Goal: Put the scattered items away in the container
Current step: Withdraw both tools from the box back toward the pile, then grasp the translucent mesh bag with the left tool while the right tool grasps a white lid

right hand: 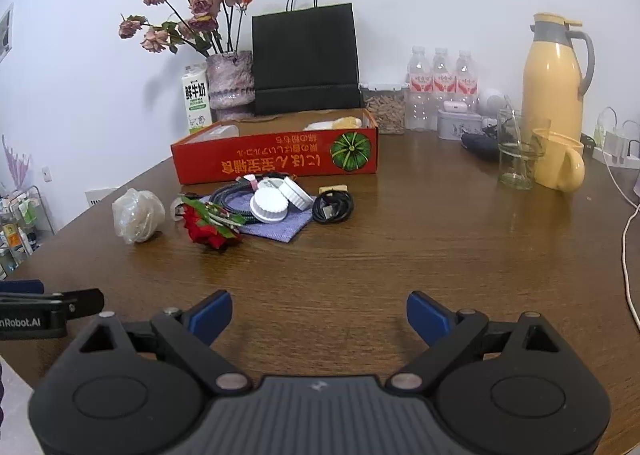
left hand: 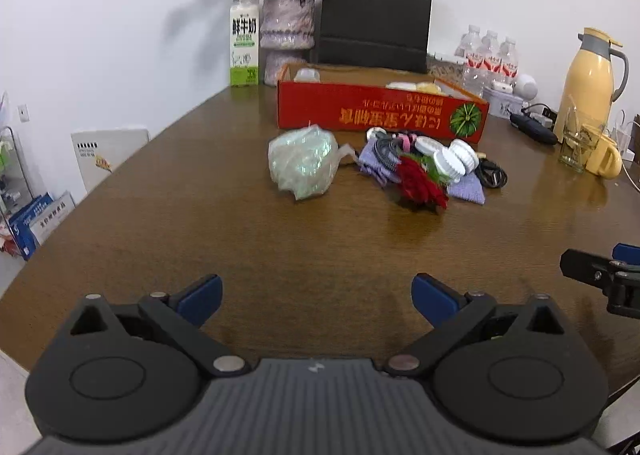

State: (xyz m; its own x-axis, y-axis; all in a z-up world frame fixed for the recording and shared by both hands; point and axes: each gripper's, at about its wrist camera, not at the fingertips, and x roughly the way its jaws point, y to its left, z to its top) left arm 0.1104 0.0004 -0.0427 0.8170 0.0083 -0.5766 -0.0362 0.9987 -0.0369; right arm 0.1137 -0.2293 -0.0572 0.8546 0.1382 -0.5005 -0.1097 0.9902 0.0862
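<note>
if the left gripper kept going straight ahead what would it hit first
Probably the crumpled clear plastic bag, which lies nearest along the open left gripper's centre line over bare brown wooden table. The red cardboard box sits behind it. Depth is uncertain.

Both wrist views sit low over the near worktop [left hand: 320,239] edge, facing the far wall. Left view looks from the left, right view from the right. Both share the red box [left hand: 380,111] [right hand: 276,159], well ahead.
</note>
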